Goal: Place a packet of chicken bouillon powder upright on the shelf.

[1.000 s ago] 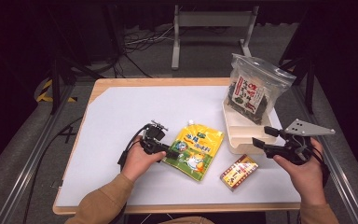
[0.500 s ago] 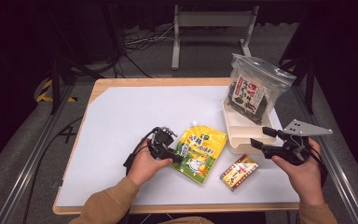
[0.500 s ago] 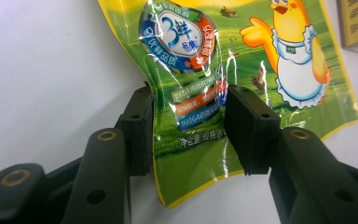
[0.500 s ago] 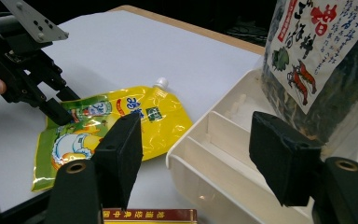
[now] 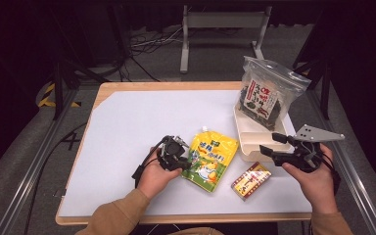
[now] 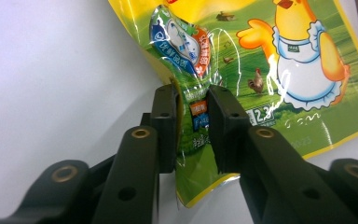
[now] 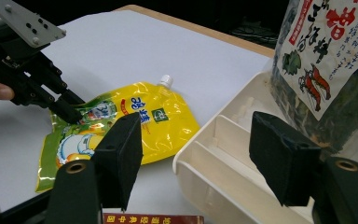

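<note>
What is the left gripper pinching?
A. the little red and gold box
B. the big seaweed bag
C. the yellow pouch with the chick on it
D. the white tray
C: in the left gripper view the left gripper has its two black jaws closing on the edge of the yellow pouch, which sits between them.

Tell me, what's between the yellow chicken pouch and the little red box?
Just bare white table, seen in the high view, between the yellow pouch and the red box.
</note>
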Motion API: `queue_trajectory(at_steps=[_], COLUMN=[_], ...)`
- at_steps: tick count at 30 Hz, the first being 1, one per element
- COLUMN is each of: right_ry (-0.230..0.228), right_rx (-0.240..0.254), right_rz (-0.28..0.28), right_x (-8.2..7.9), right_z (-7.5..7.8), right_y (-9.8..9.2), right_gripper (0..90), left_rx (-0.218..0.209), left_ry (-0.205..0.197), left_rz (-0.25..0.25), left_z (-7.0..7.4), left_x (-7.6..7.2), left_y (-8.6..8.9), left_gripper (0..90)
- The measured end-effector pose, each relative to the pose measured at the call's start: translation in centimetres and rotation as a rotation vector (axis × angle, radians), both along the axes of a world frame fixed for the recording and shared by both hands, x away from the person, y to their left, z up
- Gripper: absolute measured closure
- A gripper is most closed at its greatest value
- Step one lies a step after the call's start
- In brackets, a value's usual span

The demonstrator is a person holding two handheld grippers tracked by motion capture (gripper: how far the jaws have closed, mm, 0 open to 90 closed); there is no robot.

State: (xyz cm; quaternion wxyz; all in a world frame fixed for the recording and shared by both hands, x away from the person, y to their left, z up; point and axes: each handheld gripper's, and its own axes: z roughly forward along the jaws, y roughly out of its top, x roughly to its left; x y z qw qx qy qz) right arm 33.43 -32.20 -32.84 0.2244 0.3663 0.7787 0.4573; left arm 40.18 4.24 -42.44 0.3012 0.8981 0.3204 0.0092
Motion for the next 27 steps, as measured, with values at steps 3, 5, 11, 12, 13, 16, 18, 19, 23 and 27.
queue_trajectory(at_steps=[3, 5, 11, 12, 13, 16, 18, 19, 23, 27], right_ry=[-0.001, 0.000, 0.002, 0.002, 0.000, 0.000, 0.003, 0.004, 0.005, 0.009], right_rx=[0.002, 0.004, 0.006, 0.006, 0.008, 0.012, 0.012, 0.011, 0.008, 0.009], right_rz=[0.002, 0.003, 0.016, 0.016, 0.018, 0.022, 0.027, 0.030, 0.036, 0.041], right_x=[0.0, 0.1, 0.2, 0.2, 0.3, 0.4, 0.5, 0.5, 0.7, 0.8], right_z=[0.0, 0.0, -0.1, -0.1, 0.0, 0.0, 0.0, 0.0, -0.1, -0.1], right_y=[0.0, -0.1, 0.2, 0.2, 0.3, 0.3, 0.5, 0.5, 0.9, 1.1], right_gripper=[35.2, 35.3, 35.2, 35.2, 35.2, 35.3, 35.3, 35.3, 35.3, 35.5], left_rx=[-0.009, -0.007, -0.043, -0.043, -0.050, -0.057, -0.070, -0.075, -0.101, -0.123], left_ry=[-0.014, -0.023, -0.062, -0.062, -0.069, -0.099, -0.112, -0.127, -0.159, -0.198], left_rz=[0.001, -0.001, -0.005, -0.005, -0.008, -0.023, -0.023, -0.031, -0.028, -0.039], left_z=[0.0, 0.0, 0.3, 0.3, 0.5, 1.2, 1.6, 1.8, 2.7, 3.9], left_x=[-0.2, -0.3, -0.9, -0.9, -1.1, -1.6, -1.9, -1.9, -2.4, -2.9], left_y=[0.0, 0.0, 0.4, 0.4, 0.5, 0.7, 1.0, 1.1, 1.9, 2.5], left_gripper=[77.2, 78.8, 81.9, 82.2, 82.2, 83.0, 83.2, 83.3, 83.7, 83.9])
